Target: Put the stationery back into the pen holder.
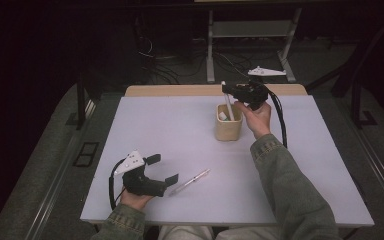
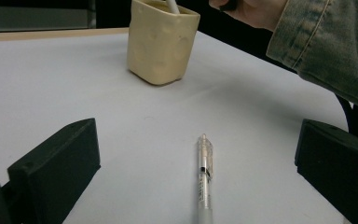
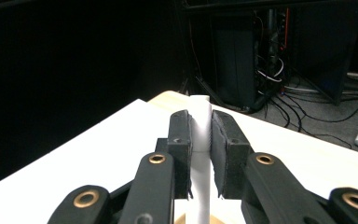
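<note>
right gripper [image 3: 200,140] clamped on white pen [image 3: 199,121], upright w/ its tip in the beige cup [image 1: 228,131]. step: dropping it in. next i let go. left gripper [image 2: 196,158] jaws apart, clear pen [image 2: 204,177] lying btwn them on table [image 1: 170,130], needs grabbing.

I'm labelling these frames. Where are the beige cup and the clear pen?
beige cup [image 2: 161,51]: left gripper view, front wall.
clear pen [image 2: 204,179]: left gripper view, mid barrel.

table [image 1: 180,130]: white top | floor behind: cables [image 1: 165,70], grey metal stand [image 1: 252,30]
</note>
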`<state>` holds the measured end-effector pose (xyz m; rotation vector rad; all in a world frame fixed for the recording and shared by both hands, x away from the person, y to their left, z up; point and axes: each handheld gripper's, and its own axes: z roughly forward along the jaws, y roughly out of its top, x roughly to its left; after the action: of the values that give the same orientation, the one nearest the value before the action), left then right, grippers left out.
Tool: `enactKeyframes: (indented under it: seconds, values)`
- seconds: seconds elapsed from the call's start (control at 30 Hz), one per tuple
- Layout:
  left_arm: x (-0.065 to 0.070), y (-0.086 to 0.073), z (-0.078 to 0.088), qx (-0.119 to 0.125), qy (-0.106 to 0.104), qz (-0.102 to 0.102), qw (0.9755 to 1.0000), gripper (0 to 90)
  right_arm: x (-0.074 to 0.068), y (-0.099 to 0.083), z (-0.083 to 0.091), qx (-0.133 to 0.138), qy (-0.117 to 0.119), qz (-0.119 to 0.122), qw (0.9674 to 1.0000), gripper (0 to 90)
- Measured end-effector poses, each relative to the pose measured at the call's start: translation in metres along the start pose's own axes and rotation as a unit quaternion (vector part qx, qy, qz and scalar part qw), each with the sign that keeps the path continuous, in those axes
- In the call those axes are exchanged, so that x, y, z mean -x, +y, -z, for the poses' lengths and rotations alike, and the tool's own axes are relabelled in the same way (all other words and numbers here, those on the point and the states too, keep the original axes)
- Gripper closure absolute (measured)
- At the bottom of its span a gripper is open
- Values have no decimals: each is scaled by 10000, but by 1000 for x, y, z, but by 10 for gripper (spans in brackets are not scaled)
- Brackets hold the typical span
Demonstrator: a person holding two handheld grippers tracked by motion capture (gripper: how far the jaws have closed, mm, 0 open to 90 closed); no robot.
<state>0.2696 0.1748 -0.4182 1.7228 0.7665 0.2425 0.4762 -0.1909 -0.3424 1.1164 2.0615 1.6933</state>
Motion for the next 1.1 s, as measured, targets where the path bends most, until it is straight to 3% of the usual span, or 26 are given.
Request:
enactKeyframes:
  seconds: [0.57, 0.93, 1.1]
  values:
    - [0, 0, 0, -17, 8, -11, 10000, 0, -1, -19, 1, -196, 4, -90, 9998, 778]
    - [0, 0, -1, -34, 7, -14, 10000, 0, -6, -27, 6, -428, -95, 16, 9990, 766]
    - [1, -1, -1, -44, 3, -25, 10000, 0, -11, -30, 6, -620, -250, 154, 9976, 617]
